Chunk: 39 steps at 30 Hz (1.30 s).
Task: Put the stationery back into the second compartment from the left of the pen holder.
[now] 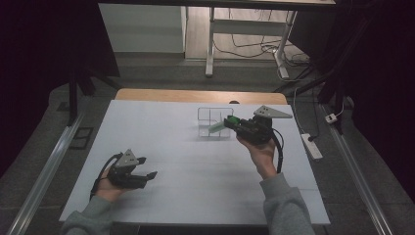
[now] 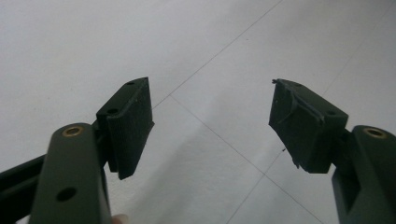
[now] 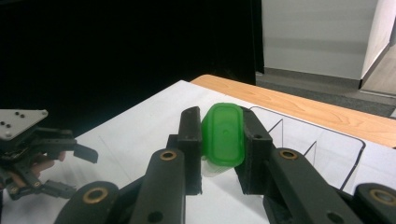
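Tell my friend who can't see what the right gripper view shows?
The right gripper squeezes a green-capped container between its two black jaws, above a white table. Farther off at the left, the left gripper hangs open.

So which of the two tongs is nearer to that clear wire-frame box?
The right. The right tongs, shut on a green-capped container, hang just at the box; the left tongs sit open near the table's front left, well away.
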### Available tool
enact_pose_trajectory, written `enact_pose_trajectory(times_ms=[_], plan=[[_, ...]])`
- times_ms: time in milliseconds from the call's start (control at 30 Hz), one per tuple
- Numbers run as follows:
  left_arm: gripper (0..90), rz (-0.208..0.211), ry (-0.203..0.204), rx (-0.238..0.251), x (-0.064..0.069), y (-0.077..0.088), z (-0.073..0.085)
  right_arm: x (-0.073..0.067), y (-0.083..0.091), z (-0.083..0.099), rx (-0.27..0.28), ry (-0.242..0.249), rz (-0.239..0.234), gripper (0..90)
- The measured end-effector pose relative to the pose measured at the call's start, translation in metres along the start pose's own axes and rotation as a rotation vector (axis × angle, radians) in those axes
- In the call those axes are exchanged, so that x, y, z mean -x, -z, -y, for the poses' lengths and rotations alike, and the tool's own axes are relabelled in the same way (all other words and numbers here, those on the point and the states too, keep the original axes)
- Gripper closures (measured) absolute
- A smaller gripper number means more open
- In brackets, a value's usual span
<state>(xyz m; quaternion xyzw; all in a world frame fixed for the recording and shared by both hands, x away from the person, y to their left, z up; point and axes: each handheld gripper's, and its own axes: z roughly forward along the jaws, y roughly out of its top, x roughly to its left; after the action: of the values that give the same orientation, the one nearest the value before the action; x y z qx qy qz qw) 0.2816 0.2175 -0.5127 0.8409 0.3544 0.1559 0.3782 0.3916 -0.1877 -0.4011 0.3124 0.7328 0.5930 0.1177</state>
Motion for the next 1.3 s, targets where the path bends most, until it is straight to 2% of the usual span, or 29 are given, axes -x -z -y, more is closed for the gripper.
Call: enact_pose_trajectory(times_ms=[333,600,767,867,1067,1100,1200,1300], plan=[[29.6,0.001,0.013,-0.003,-0.002,-0.001,0.001,0.009,-0.01,-0.013,-0.002,0.004,0.034,73.7],[29.7,-0.01,0.017,-0.003,-0.004,-0.001,0.002,0.018,-0.021,-0.025,-0.01,0.012,0.099,73.7],[29.7,-0.017,0.014,-0.005,-0.004,-0.001,0.002,0.03,-0.031,-0.025,-0.023,-0.008,0.132,73.6],[29.7,-0.019,0.016,-0.003,-0.004,-0.001,0.002,0.035,-0.038,-0.024,-0.039,0.005,0.157,73.6],[29.7,-0.019,0.017,-0.007,-0.005,-0.001,0.003,0.042,-0.051,-0.021,-0.069,-0.011,0.165,73.2],[29.8,-0.019,0.016,-0.008,-0.005,-0.002,0.003,0.043,-0.053,-0.02,-0.079,-0.013,0.172,72.6],[29.8,-0.019,0.011,-0.011,-0.004,-0.002,0.003,0.041,-0.06,-0.017,-0.102,0.011,0.203,59.6],[29.8,-0.02,0.014,-0.009,-0.005,-0.002,0.003,0.038,-0.059,-0.017,-0.106,0.02,0.209,56.9]])
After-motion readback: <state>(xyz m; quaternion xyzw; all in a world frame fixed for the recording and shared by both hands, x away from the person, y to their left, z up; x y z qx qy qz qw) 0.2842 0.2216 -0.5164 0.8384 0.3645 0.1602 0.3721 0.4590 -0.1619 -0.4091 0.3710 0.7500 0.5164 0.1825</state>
